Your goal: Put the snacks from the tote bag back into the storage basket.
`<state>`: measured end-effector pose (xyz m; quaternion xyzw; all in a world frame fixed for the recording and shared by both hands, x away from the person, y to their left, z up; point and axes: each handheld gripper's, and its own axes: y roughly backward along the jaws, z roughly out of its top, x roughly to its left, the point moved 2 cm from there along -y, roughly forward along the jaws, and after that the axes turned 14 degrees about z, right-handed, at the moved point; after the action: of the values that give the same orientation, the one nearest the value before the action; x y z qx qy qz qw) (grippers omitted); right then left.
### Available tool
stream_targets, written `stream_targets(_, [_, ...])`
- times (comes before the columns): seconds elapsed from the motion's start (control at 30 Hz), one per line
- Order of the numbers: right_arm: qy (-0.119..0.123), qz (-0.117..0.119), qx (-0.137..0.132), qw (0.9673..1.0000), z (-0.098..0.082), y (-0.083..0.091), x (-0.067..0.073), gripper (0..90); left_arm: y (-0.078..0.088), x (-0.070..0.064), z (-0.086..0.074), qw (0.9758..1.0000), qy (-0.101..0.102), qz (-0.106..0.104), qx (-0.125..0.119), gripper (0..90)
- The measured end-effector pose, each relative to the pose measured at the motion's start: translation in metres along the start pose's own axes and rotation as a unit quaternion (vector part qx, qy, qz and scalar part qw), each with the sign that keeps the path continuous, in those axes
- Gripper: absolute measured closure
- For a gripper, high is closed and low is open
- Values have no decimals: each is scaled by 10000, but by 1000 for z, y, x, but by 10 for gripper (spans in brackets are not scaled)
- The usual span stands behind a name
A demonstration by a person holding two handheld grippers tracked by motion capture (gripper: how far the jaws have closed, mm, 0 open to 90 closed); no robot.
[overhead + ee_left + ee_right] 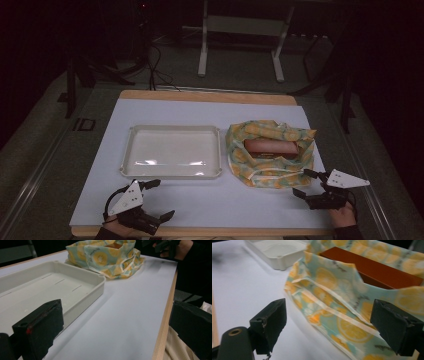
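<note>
The left gripper [153, 200] lies nearest, low at the front edge of the table [210, 205], its jaws spread wide with nothing between them. In its own view the black pads [40, 327] frame bare white tabletop and the near corner of the cream tray [98, 287], so it seems parked here, waiting its turn. The tray sits empty in the middle of the table, probably the place where unpacked things are meant to go.

Just to the right of the tray stands the orange-print cloth bag [270, 152], its mouth slumped open and its cloth folded outward. Inside lies a long brown box [270, 146] — flat, lengthwise, its top showing between the sagging sides of the bag.

The right gripper [310, 184] hovers at the bag's near right corner, jaws gaping and holding nothing. Its own view shows the two pads [270, 320] standing either side of the bag's rim [329, 298], not yet pressing on the cloth — a likely set-up for pinching the edge and pulling it back to free the box.
</note>
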<state>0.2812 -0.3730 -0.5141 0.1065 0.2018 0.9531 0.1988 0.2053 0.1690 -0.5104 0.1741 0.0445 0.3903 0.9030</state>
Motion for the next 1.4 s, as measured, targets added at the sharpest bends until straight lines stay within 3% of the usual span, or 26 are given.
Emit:
stream_targets(0.17, [-66, -250, 144, 9996, 2, 7, -1, 137, 1, -2, -1, 10000, -65, 9, 62, 0])
stream_targets(0.27, [-204, -32, 204, 9996, 6, 12, -1, 137, 2, -2, 0, 10000, -64, 20, 34, 0])
stream_targets(0.57, [-99, 114, 606, 9980, 19, 14, 3, 126, 9, -2, -1, 9999, -30, 106, 37, 0])
stream_targets(0.63, [-80, 275, 737, 9969, 22, 11, 4, 117, 9, -3, -1, 9999, -57, 116, 73, 0])
stream_targets(0.77, [-105, 559, 724, 9958, 26, 8, 5, 115, 9, -7, 2, 9998, -82, 163, 121, 0])
stream_targets(0.8, [-101, 583, 706, 9958, 27, 8, 6, 115, 9, -8, 2, 9994, -57, 284, 183, 0])
stream_targets(0.87, [-65, 581, 710, 9958, 28, 7, 6, 115, 8, -8, 2, 9993, -53, 311, 212, 0])
stream_targets(0.9, [109, 329, 850, 9958, 31, 4, 8, 113, 9, -8, 2, 9992, -61, 344, 214, 0])
stream_targets(0.93, [91, 317, 869, 9957, 33, 2, 9, 114, 9, -8, 2, 9991, -49, 365, 213, 0])
stream_targets(1.03, [73, 497, 726, 9961, 38, -1, 9, 114, 10, -8, 2, 9991, -62, 356, 214, 0])
stream_targets(1.4, [421, 689, 656, 9946, 67, -5, 10, 114, 8, -7, 0, 9992, -19, 329, 232, 0])
